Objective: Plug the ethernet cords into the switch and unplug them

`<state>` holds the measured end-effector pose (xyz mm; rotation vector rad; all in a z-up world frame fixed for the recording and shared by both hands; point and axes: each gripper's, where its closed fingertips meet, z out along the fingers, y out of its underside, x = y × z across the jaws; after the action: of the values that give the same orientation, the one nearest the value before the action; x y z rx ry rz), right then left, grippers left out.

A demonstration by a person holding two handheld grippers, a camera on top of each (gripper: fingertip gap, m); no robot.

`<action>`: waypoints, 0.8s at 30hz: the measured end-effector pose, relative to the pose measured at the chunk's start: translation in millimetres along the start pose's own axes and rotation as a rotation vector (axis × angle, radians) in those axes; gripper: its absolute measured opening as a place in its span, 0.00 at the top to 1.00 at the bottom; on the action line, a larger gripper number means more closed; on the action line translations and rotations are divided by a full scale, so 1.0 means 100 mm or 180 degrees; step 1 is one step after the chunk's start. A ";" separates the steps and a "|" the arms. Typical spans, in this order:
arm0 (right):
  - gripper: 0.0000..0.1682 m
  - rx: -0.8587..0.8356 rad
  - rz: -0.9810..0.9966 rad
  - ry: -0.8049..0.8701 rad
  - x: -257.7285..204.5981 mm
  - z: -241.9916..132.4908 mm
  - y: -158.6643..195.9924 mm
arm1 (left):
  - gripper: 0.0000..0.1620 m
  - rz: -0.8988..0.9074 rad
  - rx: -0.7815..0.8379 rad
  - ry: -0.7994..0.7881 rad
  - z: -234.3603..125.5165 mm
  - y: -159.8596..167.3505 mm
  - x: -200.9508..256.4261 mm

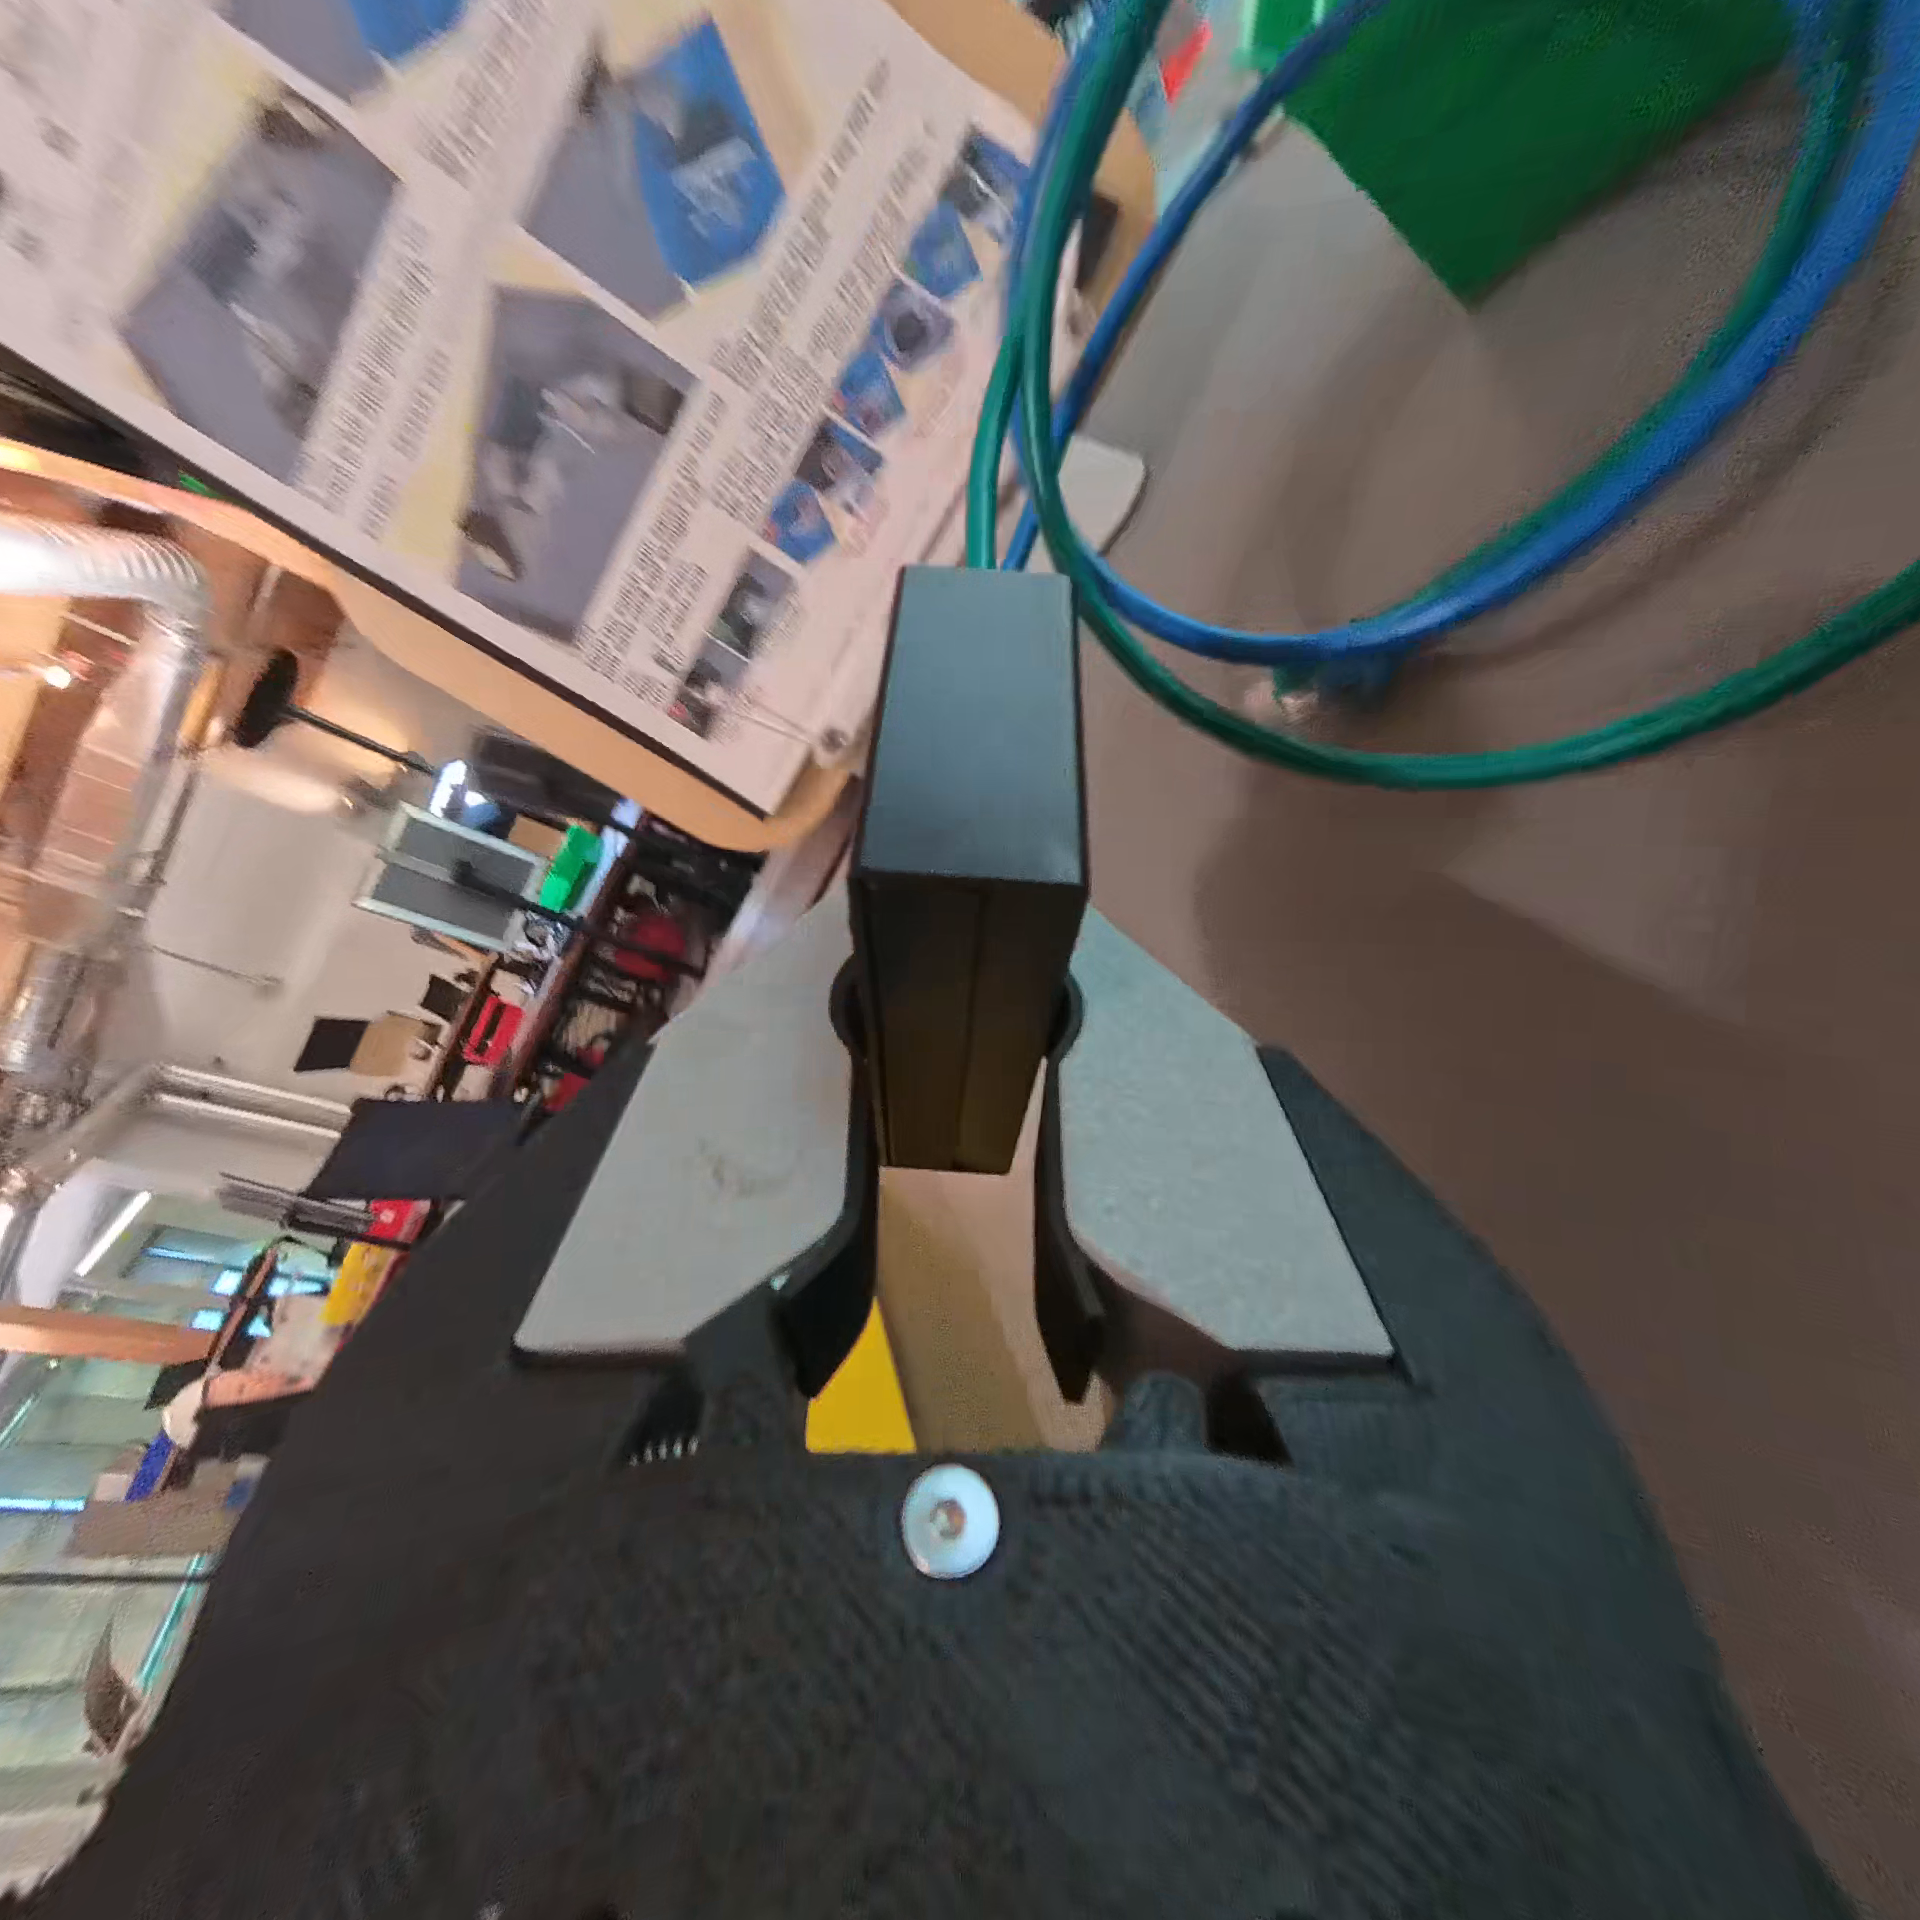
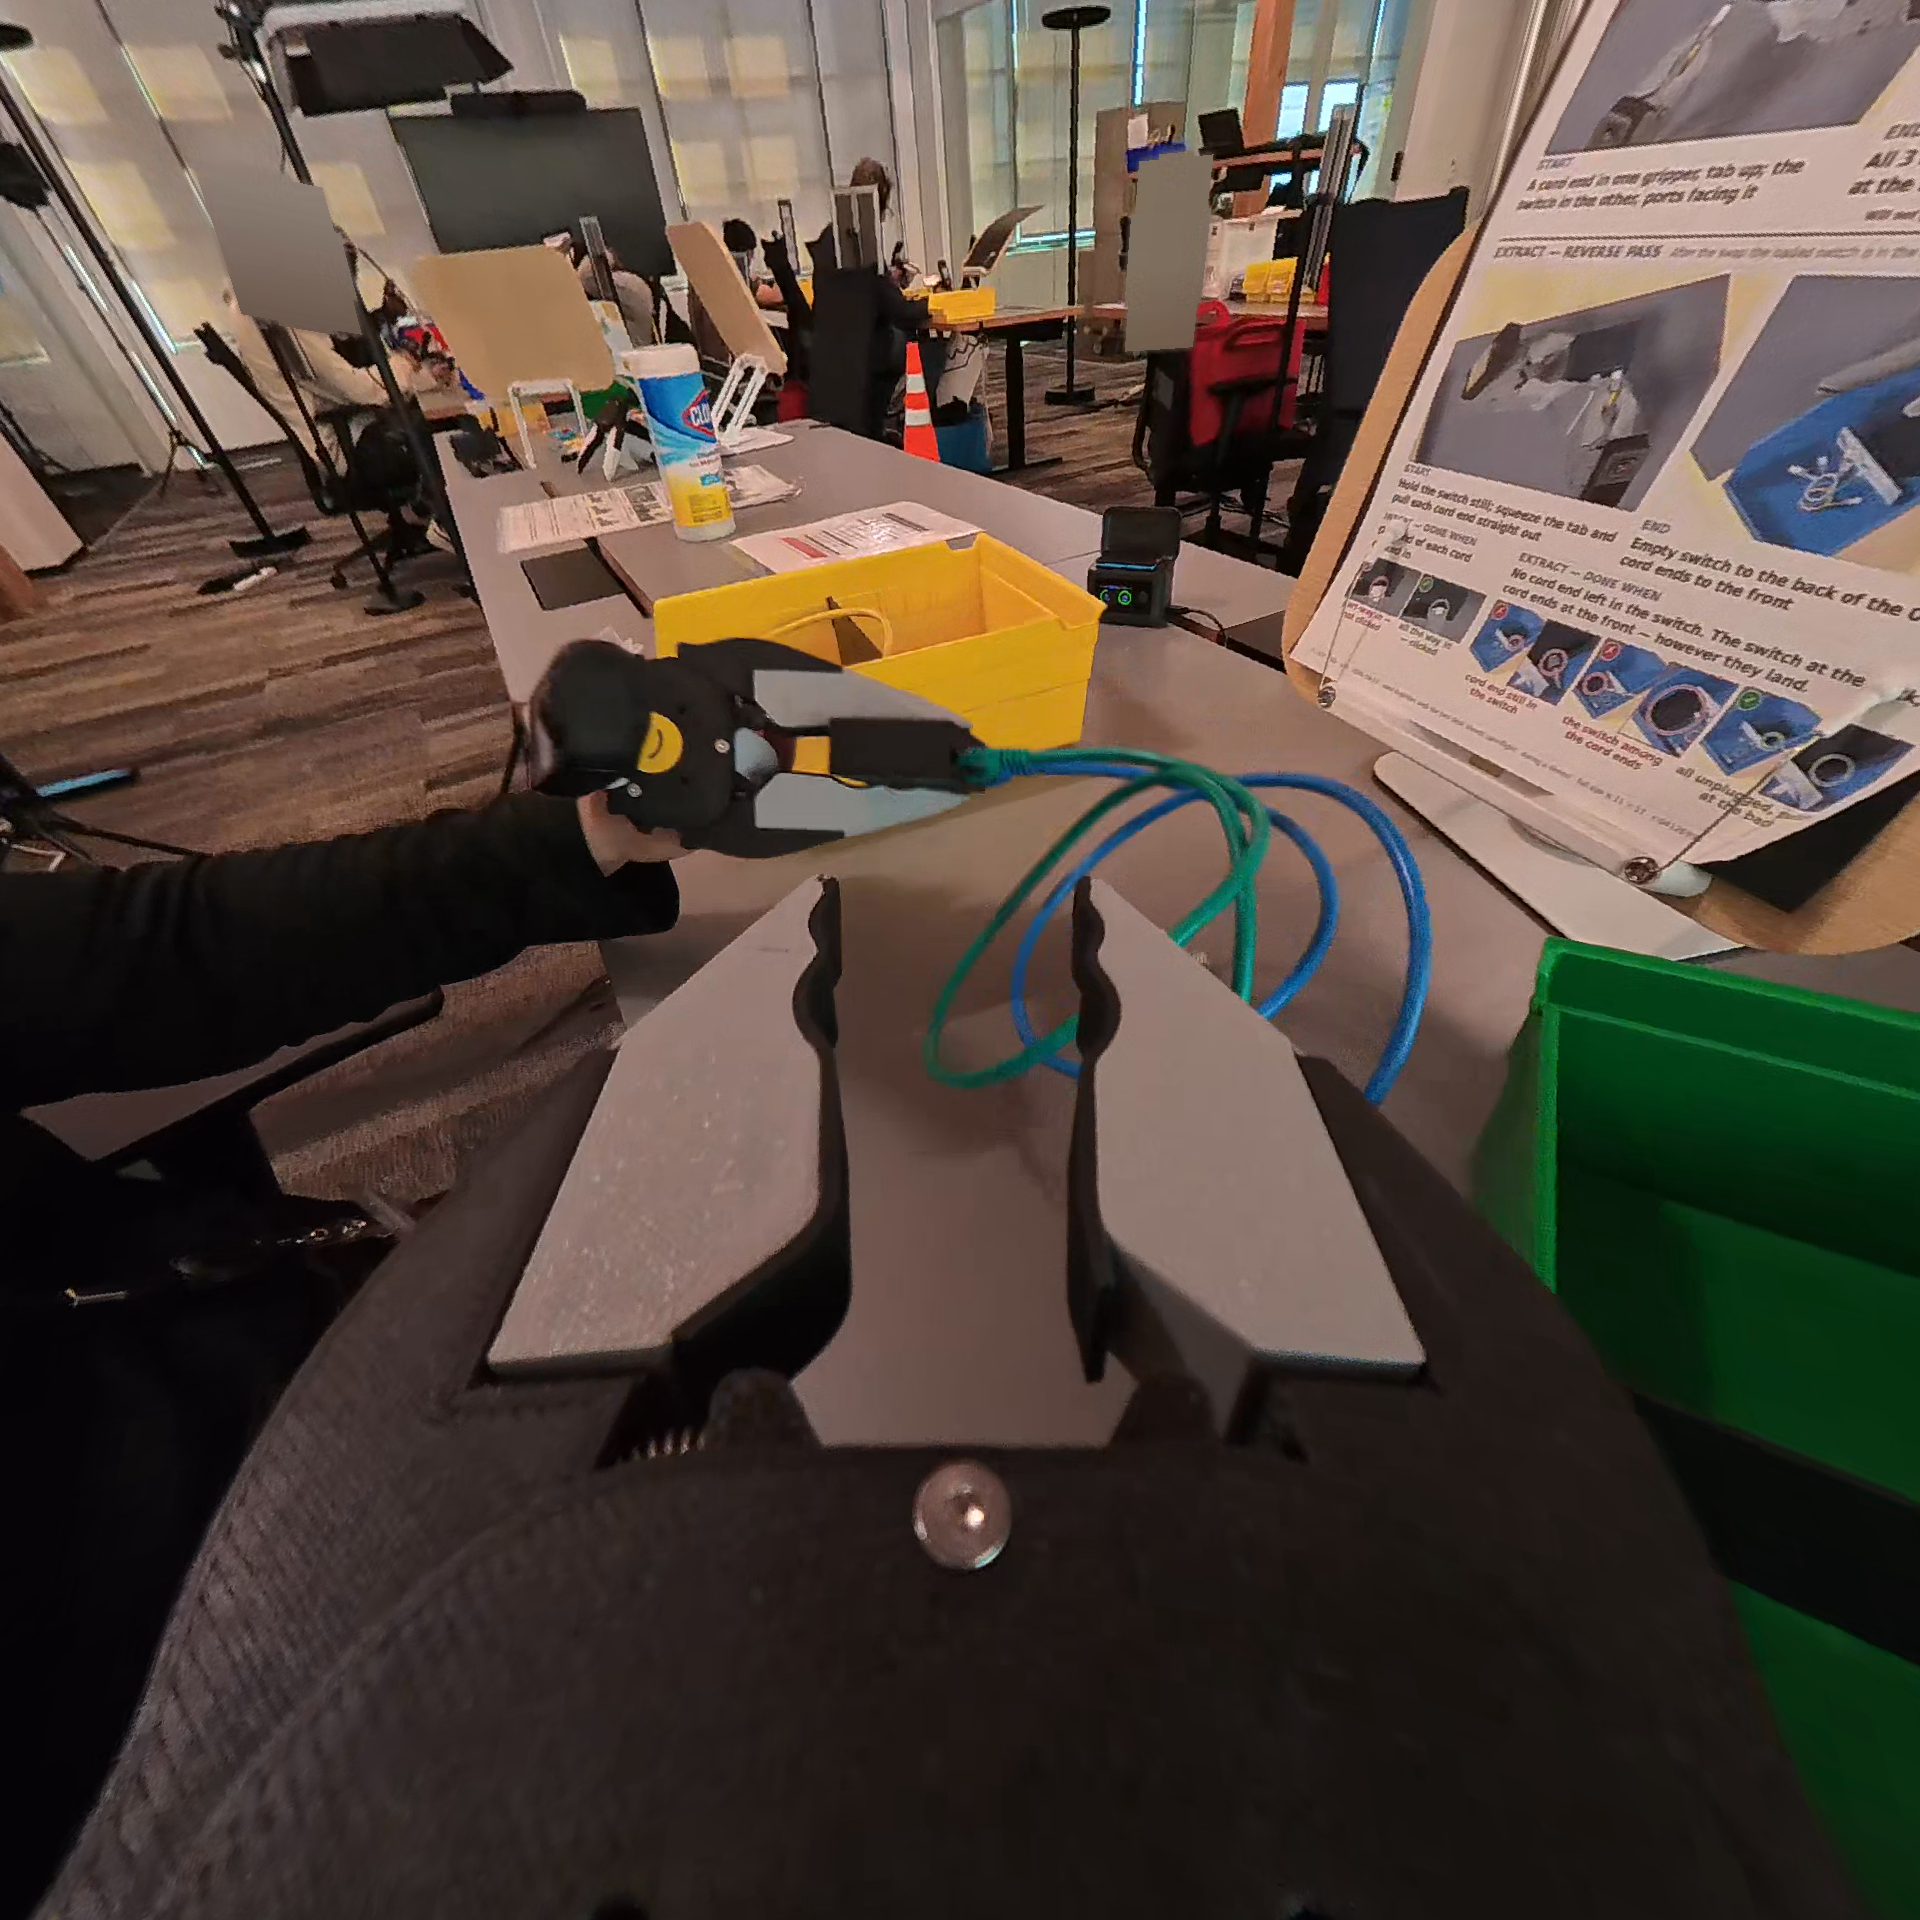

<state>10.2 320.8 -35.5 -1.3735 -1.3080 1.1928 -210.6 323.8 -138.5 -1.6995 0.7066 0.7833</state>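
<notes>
grey table [image 2: 1195, 686] in an open office, yellow bin [image 2: 914, 623] behind, green bin [image 2: 1714, 1195] at right. your left gripper [image 1: 961, 1029] is clamped on the switch [image 1: 977, 748], held above the table, long axis running forward with ports away; green cord [image 2: 1091, 935] and blue cord [image 2: 1392, 894] are plugged in. your right gripper [image 2: 951, 977] is empty, jaws parted, with the plugs ahead and slightly left.

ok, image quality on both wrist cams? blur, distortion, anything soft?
Left wrist view: tilted, poster and background motion-smeared, switch in the left gripper stays sharp. Right wrist view: mostly crisp, strong fisheye bending at the edges, green bin slightly soft, right gripper and cords clear, even indoor light.
</notes>
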 end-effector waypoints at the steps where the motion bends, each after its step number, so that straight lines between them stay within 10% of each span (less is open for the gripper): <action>1: 0.76 -0.0036 -0.0004 -0.0008 -0.01 0.03 0.02 | 0.83 0.0013 -0.0094 0.0043 0.04 0.06 0.07; 13: 0.73 -0.0494 0.0112 -0.0035 0.06 0.68 0.55 | 0.61 -0.0528 -0.0145 0.0574 -0.15 0.01 0.47; 24: 0.67 -0.0324 -0.0164 0.0699 0.55 1.14 1.08 | 0.62 -0.1096 0.0106 0.0522 -1.05 0.08 -0.32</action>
<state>-85.0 365.6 -164.1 -1.4891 -1.2533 0.9231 -220.8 222.1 -97.1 -1.8060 0.5131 0.3934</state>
